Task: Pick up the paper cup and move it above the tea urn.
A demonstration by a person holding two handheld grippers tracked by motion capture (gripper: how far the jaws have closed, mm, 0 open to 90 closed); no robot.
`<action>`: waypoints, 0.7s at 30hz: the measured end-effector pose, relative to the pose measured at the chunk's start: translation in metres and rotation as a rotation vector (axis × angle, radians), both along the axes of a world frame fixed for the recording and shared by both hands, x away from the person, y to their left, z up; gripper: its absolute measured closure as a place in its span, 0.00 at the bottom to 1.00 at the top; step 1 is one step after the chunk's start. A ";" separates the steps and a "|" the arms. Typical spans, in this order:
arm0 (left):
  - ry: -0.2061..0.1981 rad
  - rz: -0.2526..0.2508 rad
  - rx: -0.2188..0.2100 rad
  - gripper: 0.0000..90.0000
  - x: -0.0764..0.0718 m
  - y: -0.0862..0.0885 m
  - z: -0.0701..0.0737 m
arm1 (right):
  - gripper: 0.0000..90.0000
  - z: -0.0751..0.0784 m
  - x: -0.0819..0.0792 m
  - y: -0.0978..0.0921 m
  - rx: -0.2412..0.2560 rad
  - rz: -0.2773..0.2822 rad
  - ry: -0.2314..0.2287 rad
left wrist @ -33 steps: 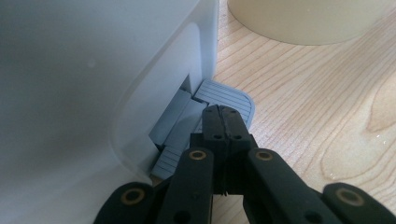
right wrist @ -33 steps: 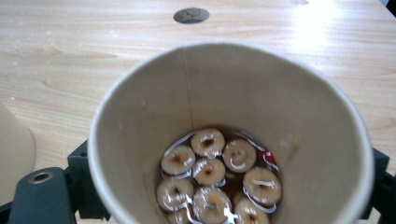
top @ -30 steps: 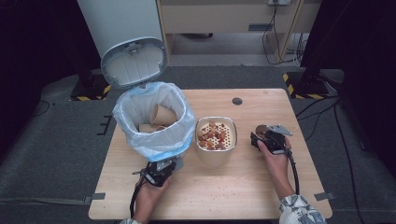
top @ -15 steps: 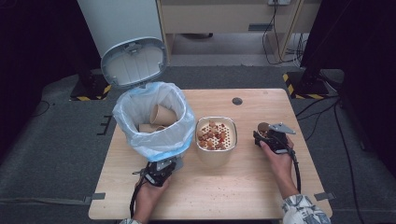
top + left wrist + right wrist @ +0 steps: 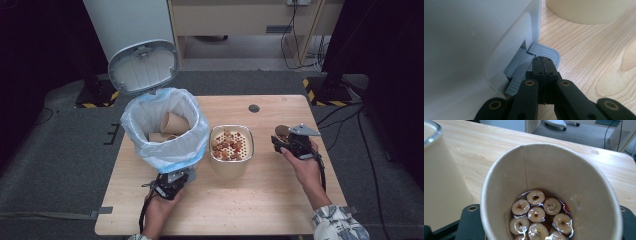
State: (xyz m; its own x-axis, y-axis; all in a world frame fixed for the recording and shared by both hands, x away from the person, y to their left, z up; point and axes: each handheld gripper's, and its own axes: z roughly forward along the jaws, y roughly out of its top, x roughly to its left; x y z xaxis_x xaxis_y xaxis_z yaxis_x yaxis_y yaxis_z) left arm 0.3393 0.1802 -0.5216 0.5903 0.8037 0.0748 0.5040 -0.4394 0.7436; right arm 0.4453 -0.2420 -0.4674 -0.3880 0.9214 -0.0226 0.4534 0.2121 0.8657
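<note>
The left tongs (image 5: 544, 65) are fully closed with nothing between them, and their tip presses on the grey pedal (image 5: 544, 52) at the foot of the white bin (image 5: 165, 130). The right tongs (image 5: 286, 140) grip a paper cup (image 5: 551, 192) with wet rings (image 5: 536, 215) inside, above the tabletop (image 5: 260, 200), beside the strainer bowl (image 5: 231, 145).

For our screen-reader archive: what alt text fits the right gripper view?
A paper cup held in the right tongs, seen from above, with round sliced pieces in reddish liquid at its bottom. A cream container stands left on the wooden table.
</note>
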 end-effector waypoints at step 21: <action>0.001 0.001 0.001 1.00 0.000 0.000 0.000 | 0.40 0.053 0.016 0.004 -0.053 0.087 -0.027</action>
